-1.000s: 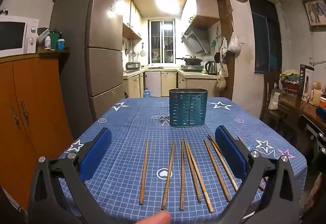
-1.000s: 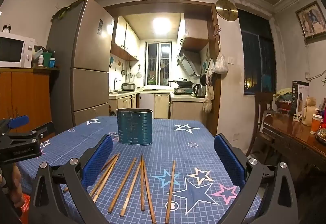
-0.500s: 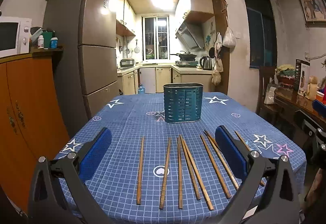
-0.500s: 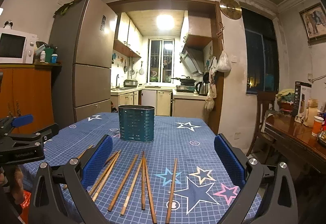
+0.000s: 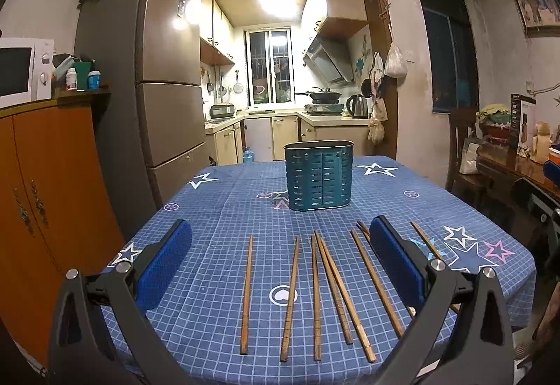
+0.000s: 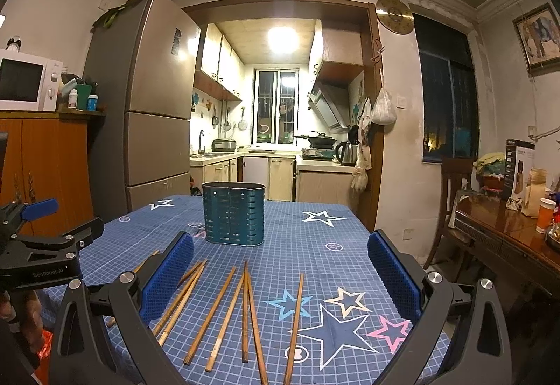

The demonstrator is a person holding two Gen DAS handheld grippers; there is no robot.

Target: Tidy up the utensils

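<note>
Utensil holder standing upright on the table, toward its far end, with the chopsticks lying flat in a loose row before it at the near edge, well apart from it. Refrigerator and cabinet, the microwave on top of the cabinet, to the left of the table; kitchen doorway behind; side table and chair to the right. Left gripper above the near row, fingers spread to either side of the chopsticks; right gripper likewise, further right.

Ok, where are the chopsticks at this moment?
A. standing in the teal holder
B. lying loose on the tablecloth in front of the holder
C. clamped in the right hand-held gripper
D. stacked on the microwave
B: the chopsticks lie flat on the tablecloth, in front of the holder, with both hand-held grippers open and holding nothing.
</note>
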